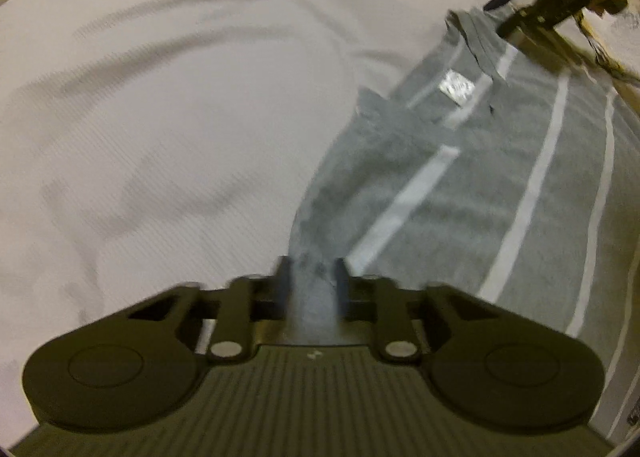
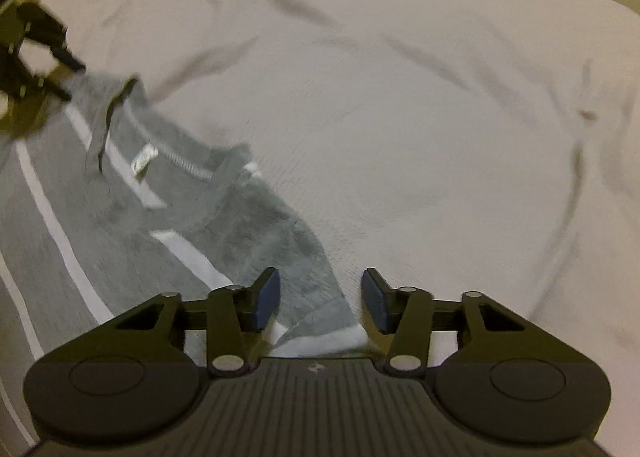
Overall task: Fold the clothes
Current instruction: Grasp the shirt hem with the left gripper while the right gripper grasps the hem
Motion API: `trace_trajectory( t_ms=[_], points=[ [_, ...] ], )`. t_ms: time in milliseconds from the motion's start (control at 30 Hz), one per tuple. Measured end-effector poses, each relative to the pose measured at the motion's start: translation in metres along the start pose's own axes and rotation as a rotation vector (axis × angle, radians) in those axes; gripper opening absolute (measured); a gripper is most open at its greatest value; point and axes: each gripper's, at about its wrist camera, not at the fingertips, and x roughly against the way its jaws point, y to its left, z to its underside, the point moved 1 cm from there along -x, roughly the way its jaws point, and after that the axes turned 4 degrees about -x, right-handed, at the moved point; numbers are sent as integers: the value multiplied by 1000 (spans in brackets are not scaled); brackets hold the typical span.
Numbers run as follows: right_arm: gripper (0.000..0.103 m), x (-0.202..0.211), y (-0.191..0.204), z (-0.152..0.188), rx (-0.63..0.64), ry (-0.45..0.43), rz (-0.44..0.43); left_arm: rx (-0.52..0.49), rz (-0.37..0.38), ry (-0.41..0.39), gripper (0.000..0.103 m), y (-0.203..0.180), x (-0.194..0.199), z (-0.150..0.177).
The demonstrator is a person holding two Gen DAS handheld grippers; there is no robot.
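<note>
wrinkled white sheet (image 2: pixel 400 117) surrounds grey striped shirt (image 2: pixel 120 225); nothing blocks it.

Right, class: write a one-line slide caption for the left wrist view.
Left tongs shut on a grey white-striped shirt spread over a white sheet.

Both views are lit dimly and evenly, with a warm yellowish cast. Soft shadows are thrown along the creases of the white bedsheet (image 2: pixel 400 117) beyond the fingers (image 2: pixel 266 297). Motion blur is smeared over the grey striped garment (image 1: pixel 500 177) ahead of the fingers. Straight lines are bent by fisheye distortion, and the corners are darkened.
</note>
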Motion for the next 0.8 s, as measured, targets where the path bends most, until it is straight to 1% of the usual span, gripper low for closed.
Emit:
trace_trajectory(
  t_ms=[33, 67, 100, 133, 200, 267, 333, 400, 500, 567, 633, 667, 700, 733, 767, 800],
  points=[
    [31, -2, -1, 1, 0, 10, -3, -2, 0, 9, 0, -2, -1, 2],
    [23, -3, -2, 2, -1, 19, -7, -6, -11, 8, 0, -2, 0, 3],
    [0, -5, -3, 3, -1, 29, -10, -6, -34, -2, 0, -3, 4, 3],
    [0, -5, -4, 3, -2, 37, -12, 3, -49, -18, 0, -2, 9, 2],
    [0, 3, -6, 4, -15, 20, 6, 20, -81, -58, 0, 1, 23, -1],
    [0, 21, -6, 0, -11, -27, 31, 35, -116, -105, 0, 6, 40, -5],
    [0, 37, -8, -6, -8, -71, 49, 31, -150, -135, 0, 12, 54, -12],
    [0, 50, -11, -16, 4, -105, 62, 47, -240, -170, 0, 25, 68, -19],
    [0, 57, -15, -34, 38, -137, 85, 145, -300, -219, 0, 62, 89, -30],
    [0, 58, -15, -43, 51, -154, 92, 173, -269, -221, 0, 79, 92, -35],
    [0, 54, -11, -48, 64, -154, 93, 173, -201, -222, 0, 80, 87, -39],
    [0, 50, -8, -49, 69, -148, 92, 170, -146, -215, 0, 76, 81, -39],
    [0, 48, -7, -47, 71, -140, 92, 168, -82, -193, 3, 69, 71, -39],
    [0, 45, -8, -45, 63, -131, 90, 162, -40, -175, 4, 62, 62, -38],
    [0, 42, -8, -43, 55, -122, 88, 158, 12, -148, 10, 52, 50, -35],
    [0, 41, -11, -40, 42, -115, 85, 155, 49, -122, 22, 45, 39, -33]
  ],
)
